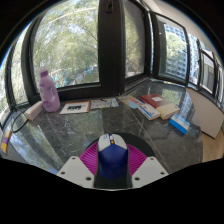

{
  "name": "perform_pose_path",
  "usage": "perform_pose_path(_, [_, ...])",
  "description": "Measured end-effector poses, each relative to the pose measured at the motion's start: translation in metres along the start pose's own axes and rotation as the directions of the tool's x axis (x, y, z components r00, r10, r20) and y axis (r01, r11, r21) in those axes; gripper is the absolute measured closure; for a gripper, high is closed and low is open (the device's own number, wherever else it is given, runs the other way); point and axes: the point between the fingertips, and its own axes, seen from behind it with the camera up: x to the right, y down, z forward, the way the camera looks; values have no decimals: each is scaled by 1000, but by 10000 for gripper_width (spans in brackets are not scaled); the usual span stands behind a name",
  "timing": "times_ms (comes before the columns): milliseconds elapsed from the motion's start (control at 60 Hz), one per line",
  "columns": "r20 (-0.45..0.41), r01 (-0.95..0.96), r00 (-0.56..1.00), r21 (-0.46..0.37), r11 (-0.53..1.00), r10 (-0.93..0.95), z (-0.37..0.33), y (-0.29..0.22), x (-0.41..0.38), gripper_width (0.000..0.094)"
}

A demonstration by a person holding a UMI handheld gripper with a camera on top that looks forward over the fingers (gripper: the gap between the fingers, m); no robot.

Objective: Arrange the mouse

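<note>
Down between the gripper [112,170] fingers sits a dark blue computer mouse [112,160] with a pale front end, held with the pink pads [93,157] pressed against its two sides, so the jaws are closed on it. Just beneath and ahead spreads a dark marbled stone tabletop [75,130]. Farther off, to the left, stands a pink plastic bottle [47,90] beside a flat booklet [75,106]. To the right lie stacked books and boxes [160,105]. Beyond them, large dark-framed windows [70,40] show leafy trees outside.
</note>
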Motion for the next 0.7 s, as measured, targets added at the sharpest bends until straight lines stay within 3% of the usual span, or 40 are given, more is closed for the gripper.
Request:
perform_pose_path(233, [9,16,1000,-109,994,-15,19,48,19,369])
perform_pose_path(317, [22,27,999,-85,996,-25,8,39,17,65])
perform_pose_path(367, [14,40,999,-63,997,-39,-2,32,20,96])
perform_pose_path(700, [-41,79,996,79,994,-76,-139,-1,12,72])
